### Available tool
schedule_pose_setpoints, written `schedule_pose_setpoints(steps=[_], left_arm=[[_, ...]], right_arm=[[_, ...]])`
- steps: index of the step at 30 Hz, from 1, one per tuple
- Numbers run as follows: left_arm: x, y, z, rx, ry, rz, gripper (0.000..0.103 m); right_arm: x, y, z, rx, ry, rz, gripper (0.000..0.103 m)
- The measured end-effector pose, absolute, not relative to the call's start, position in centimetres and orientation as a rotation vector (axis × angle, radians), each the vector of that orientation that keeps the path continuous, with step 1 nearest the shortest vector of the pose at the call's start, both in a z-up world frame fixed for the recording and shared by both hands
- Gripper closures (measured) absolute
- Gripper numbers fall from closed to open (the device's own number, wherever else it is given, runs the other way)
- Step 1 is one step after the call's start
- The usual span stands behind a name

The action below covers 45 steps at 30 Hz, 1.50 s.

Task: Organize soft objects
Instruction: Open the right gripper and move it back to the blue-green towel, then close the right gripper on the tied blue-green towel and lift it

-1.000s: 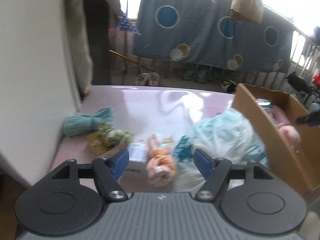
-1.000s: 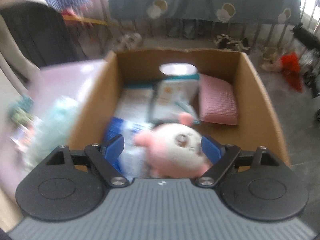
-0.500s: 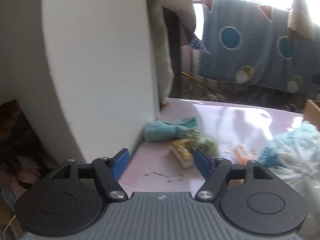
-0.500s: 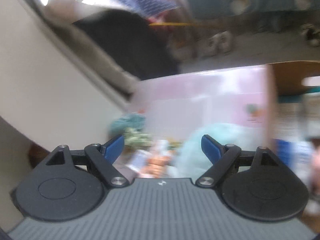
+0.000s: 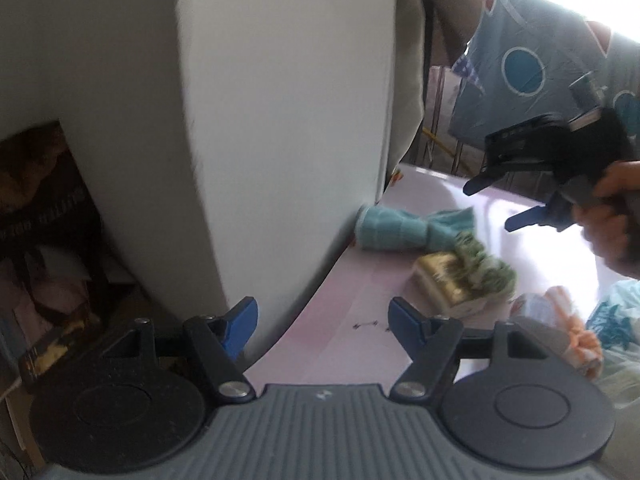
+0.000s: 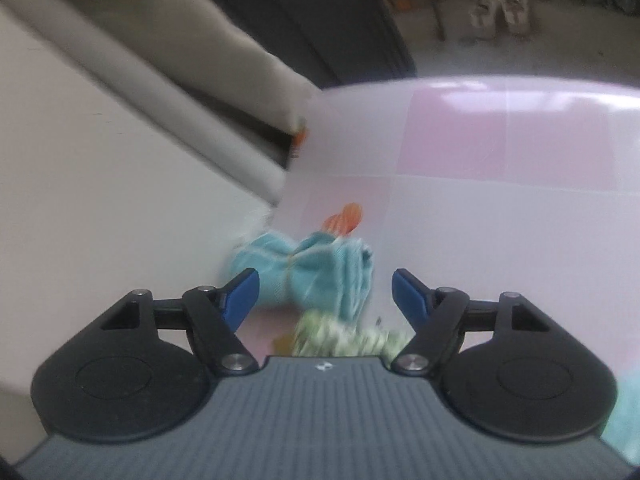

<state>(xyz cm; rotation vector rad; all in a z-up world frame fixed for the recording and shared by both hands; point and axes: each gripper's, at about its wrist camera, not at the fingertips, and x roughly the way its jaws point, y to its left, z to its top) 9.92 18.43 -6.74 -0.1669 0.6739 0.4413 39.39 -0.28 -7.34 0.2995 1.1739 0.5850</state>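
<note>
A rolled teal cloth point(image 5: 412, 230) lies on the pink table point(image 5: 360, 312) against the white wall; it also shows in the right wrist view point(image 6: 312, 270). Beside it is a green fuzzy item point(image 5: 484, 270) on a gold packet point(image 5: 444, 282), with an orange-and-white soft toy point(image 5: 568, 330) and a pale teal bundle point(image 5: 616, 320) further right. My left gripper point(image 5: 323, 320) is open and empty at the table's near left edge. My right gripper point(image 6: 324, 290) is open and empty, hovering just above the teal cloth; it also shows in the left wrist view point(image 5: 496, 204).
A white wall or cabinet point(image 5: 280, 120) bounds the table's left side. A blue spotted sheet point(image 5: 532, 80) hangs on railings behind. A small orange thing point(image 6: 344, 218) lies behind the teal cloth. Dark clutter point(image 5: 44, 240) sits low left, off the table.
Both grippers swung left. The right gripper left the cardboard box with the pink plush and now hovers over the teal cloth. The left gripper now faces the wall and table corner.
</note>
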Motion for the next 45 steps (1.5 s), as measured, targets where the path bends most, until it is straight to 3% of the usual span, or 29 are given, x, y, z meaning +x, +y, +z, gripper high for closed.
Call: schedule_pose_setpoints(steps=[2,4,5,7,10,21,27,39,45], left_arm=[[9.7,19.2,-7.3,-0.181,0.683,0.443,0.029],[9.4,19.7,-7.6,-0.193,0.688,0.444,0.029],[9.2,19.9,-7.7,-0.199,0.689,0.444,0.029],[9.1,20.4,-7.8,-0.21,0.688,0.445,0.029],[8.9,20.7,-7.7,-0.221,0.678,0.444,0.029],[6.6,20.1,-6.3,-0.229,0.657,0.409,0.03],[4.4,18.7,-5.7,-0.223,0.672,0.344,0.037],[-0.1,17.1,-6.6,-0.222,0.777,0.174,0.05],[0.3,17.5,-7.0,-0.257,0.825,0.096,0.051]], right_arm=[[40.3,0.5,-9.3,0.326,1.202,0.57,0.04],[40.8,0.9,-10.4,0.351,1.228,0.575,0.057],[40.9,1.1,-10.8,0.359,1.241,0.578,0.06],[40.9,1.3,-10.9,0.352,1.246,0.587,0.085],[40.5,1.5,-9.9,0.338,1.197,0.608,0.093],[35.2,1.7,0.5,0.279,1.02,0.758,0.095],[30.1,-0.9,3.1,0.311,0.996,0.793,0.095],[17.1,-10.3,-6.1,0.485,1.2,0.593,0.095],[12.1,-12.4,-9.4,0.586,1.348,0.638,0.085]])
